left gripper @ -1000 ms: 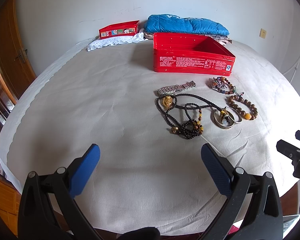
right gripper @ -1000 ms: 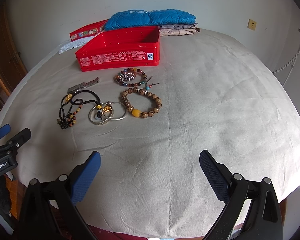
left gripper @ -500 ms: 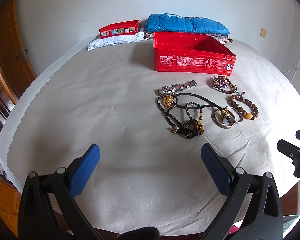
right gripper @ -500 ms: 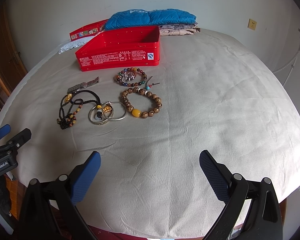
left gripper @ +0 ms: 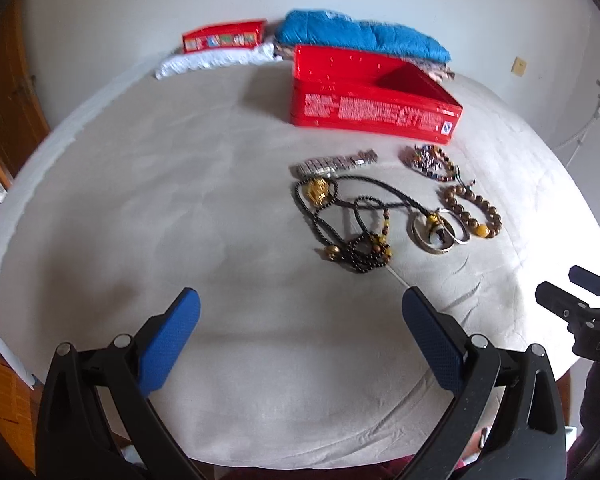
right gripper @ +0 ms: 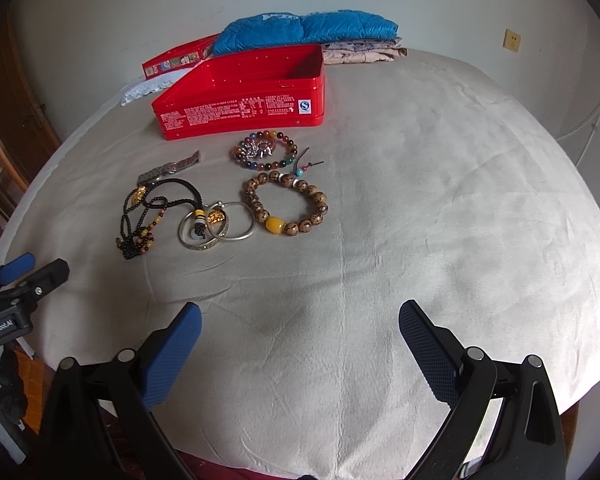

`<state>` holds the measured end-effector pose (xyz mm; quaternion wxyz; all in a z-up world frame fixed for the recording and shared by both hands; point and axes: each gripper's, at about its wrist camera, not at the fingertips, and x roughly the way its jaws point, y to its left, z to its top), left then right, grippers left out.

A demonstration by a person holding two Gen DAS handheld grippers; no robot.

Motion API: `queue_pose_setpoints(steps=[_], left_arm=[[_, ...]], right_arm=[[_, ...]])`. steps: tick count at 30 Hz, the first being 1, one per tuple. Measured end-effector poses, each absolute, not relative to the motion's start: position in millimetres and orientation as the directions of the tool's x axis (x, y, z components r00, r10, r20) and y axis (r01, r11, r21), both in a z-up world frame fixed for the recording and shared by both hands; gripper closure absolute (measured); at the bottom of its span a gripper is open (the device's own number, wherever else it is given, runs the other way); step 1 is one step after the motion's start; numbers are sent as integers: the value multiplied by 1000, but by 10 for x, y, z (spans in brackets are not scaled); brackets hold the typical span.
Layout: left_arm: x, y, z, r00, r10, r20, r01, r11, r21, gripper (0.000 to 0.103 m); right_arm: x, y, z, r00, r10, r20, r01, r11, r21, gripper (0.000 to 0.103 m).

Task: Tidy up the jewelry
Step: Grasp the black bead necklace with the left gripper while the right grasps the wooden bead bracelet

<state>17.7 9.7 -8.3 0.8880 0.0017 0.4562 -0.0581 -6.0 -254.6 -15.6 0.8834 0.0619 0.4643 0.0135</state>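
An open red tin box (left gripper: 374, 92) (right gripper: 244, 96) stands on the cloth-covered table. In front of it lie a metal watch (left gripper: 334, 164) (right gripper: 168, 170), a black bead necklace with gold charms (left gripper: 352, 224) (right gripper: 148, 216), silver bangles (left gripper: 438, 232) (right gripper: 220, 226), a brown bead bracelet (left gripper: 474, 208) (right gripper: 286, 204) and a multicolour bead bracelet (left gripper: 430, 160) (right gripper: 264, 152). My left gripper (left gripper: 300, 340) is open and empty, short of the necklace. My right gripper (right gripper: 300, 340) is open and empty, short of the bracelets.
A folded blue jacket (right gripper: 304, 30) on patterned cloth, a red lid (left gripper: 224, 36) and white lace (left gripper: 212, 60) lie behind the box by the wall. The table edge (left gripper: 4, 344) runs close on the left. Wooden furniture (left gripper: 0, 92) stands at far left.
My left gripper has moved forward and tilted, so the jewelry and box sit nearer and larger in its view. The right gripper has barely moved. Both stay open.
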Motion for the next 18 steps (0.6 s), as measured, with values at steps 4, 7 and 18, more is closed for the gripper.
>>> queue_pose_setpoints(steps=[4, 7, 18], left_arm=[[365, 44, -185, 469, -150, -870, 123, 987, -103, 4], [492, -9, -217, 437, -158, -885, 123, 986, -115, 4], [964, -201, -379, 302, -148, -942, 99, 987, -123, 25]], right_arm=[[18, -2618, -162, 561, 115, -820, 31, 987, 159, 4], [67, -2665, -159, 558, 140, -818, 27, 982, 186, 4], [262, -2731, -263, 523, 203, -828, -4, 972, 236, 16]])
